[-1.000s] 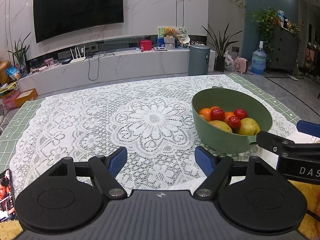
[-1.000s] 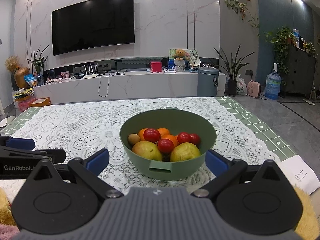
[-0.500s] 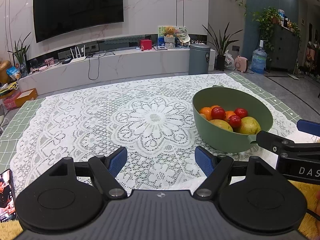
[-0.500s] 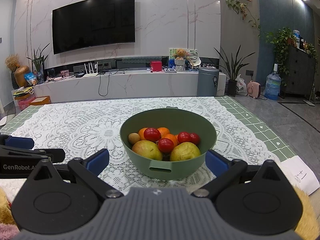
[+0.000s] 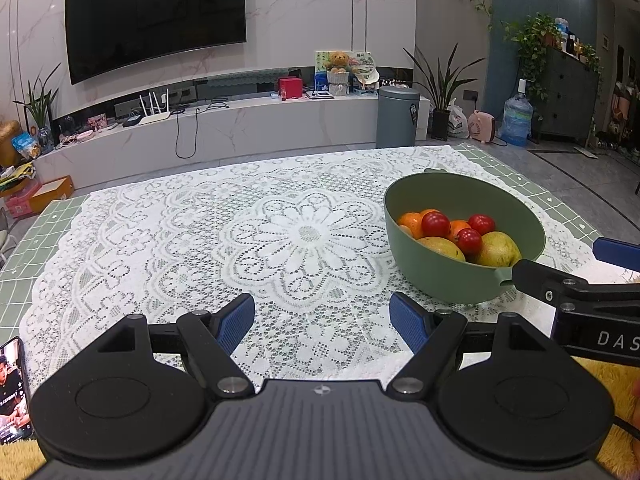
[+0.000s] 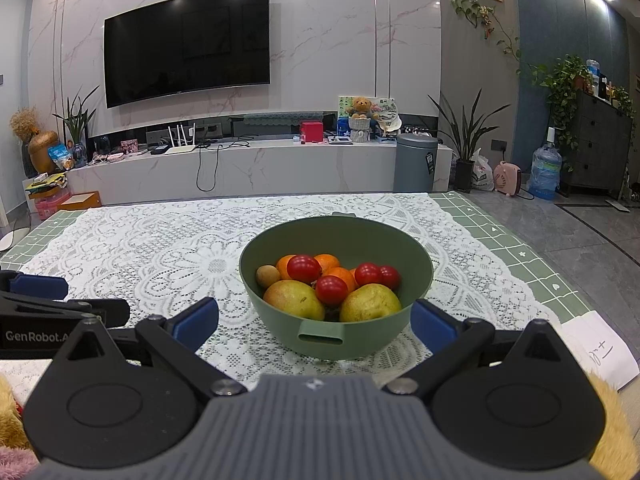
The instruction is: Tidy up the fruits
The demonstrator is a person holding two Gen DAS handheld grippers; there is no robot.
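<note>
**Fruit bowl waits between two empty grippers**

A green bowl (image 6: 336,286) sits on the lace tablecloth (image 5: 240,240), toward its right side, holding oranges (image 6: 286,266), cherry tomatoes (image 6: 303,269) and two yellow-green pears (image 6: 370,303). The right gripper (image 6: 314,320) faces the bowl squarely, fingers spread wide and empty; only its view shows the small brown fruit (image 6: 267,275) at the bowl's left and a paper note (image 6: 600,346). The left gripper (image 5: 322,322), equally wide and empty, hovers over bare lace; only its view catches a phone (image 5: 14,392) at the edge.
</note>
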